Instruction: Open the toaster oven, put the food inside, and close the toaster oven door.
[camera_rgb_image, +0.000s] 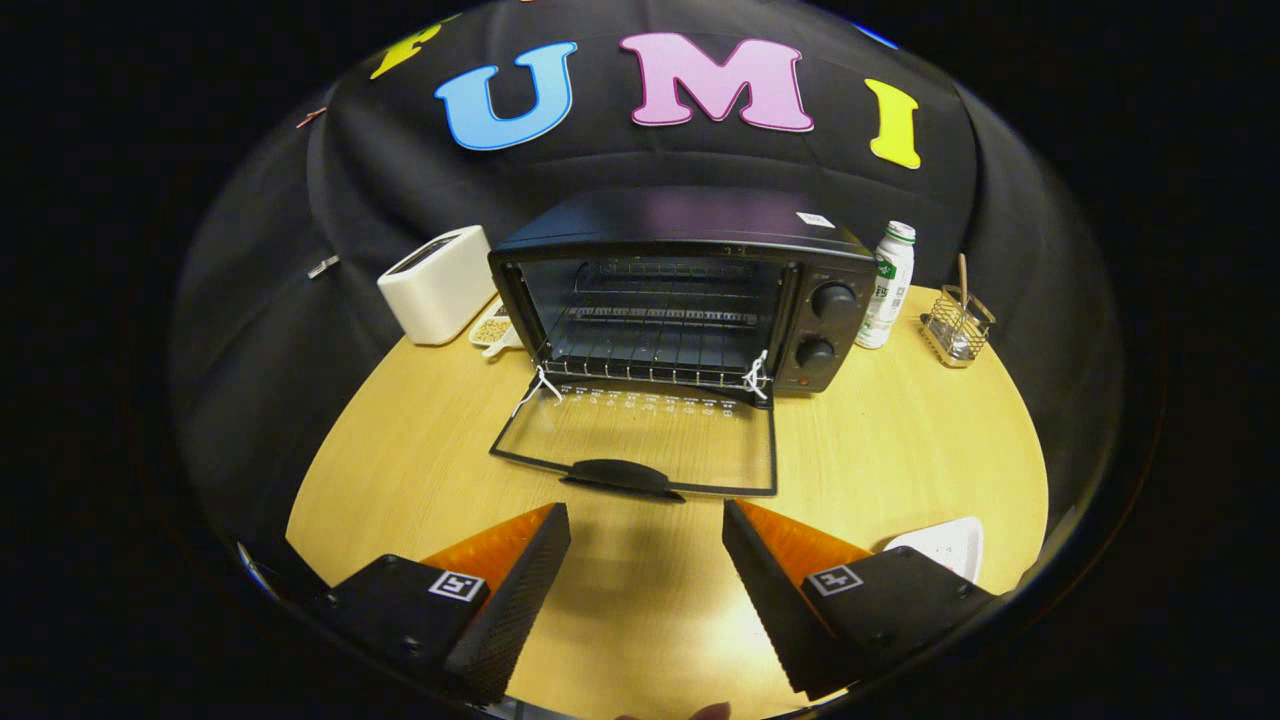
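Observation:
A black toaster oven (690, 290) stands at the back of the wooden table. Its glass door (640, 440) lies folded down flat, with the handle (622, 476) pointing toward me. Inside, the wire rack (650, 345) is bare. My gripper (646, 520) hovers over the table just short of the door handle, open, with nothing between its fingers. A white plate (945, 545) lies on the table beside and partly behind the right finger; what it holds is hidden.
Left of the oven stands a white toaster (440, 285) with a small dish of food (492, 328) beside it. Right of the oven are a white bottle (888, 285) and a wire holder (957, 328) near the table's rim. Bare tabletop (900, 450) stretches around the door.

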